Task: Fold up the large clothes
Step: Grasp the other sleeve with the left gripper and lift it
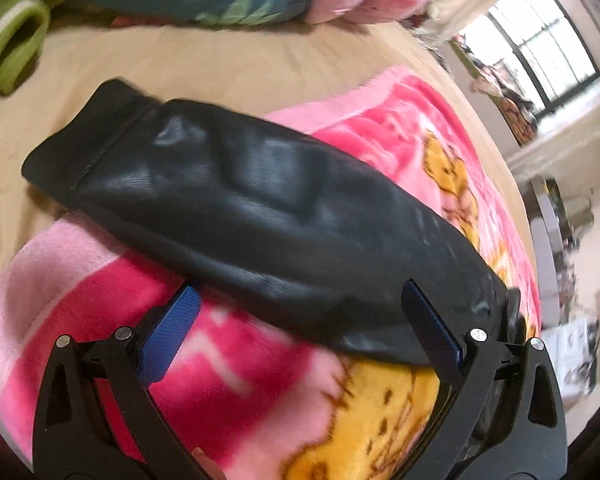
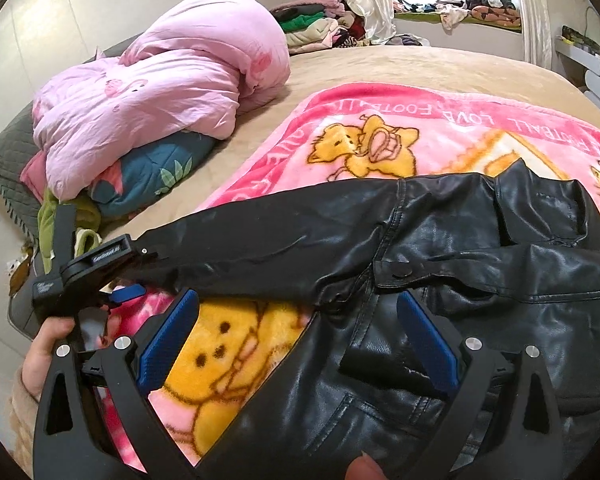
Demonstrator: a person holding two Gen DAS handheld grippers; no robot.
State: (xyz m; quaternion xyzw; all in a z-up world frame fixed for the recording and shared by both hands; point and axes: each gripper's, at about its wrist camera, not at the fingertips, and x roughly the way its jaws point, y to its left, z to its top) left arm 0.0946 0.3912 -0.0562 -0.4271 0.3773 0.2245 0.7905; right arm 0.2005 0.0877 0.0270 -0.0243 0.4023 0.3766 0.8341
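Note:
A black leather jacket (image 2: 440,280) lies on a pink cartoon blanket (image 2: 380,120) spread over the bed. Its body is at the right, with one long sleeve (image 1: 240,200) stretched out to the left. My right gripper (image 2: 298,298) stands open over the jacket's front edge, one blue pad over the blanket and the other over the leather. My left gripper (image 1: 299,290) is open too, its pads on either side of the sleeve and holding nothing. In the right wrist view the left gripper (image 2: 140,276) sits at the sleeve's cuff end, held by a hand (image 2: 48,344).
A pink quilt (image 2: 160,72) is heaped on a teal pillow (image 2: 148,176) at the bed's far left, with a green garment (image 1: 12,40) beside it. Piled clothes (image 2: 320,20) and a window sill (image 2: 460,12) lie beyond. Beige sheet (image 1: 220,60) surrounds the blanket.

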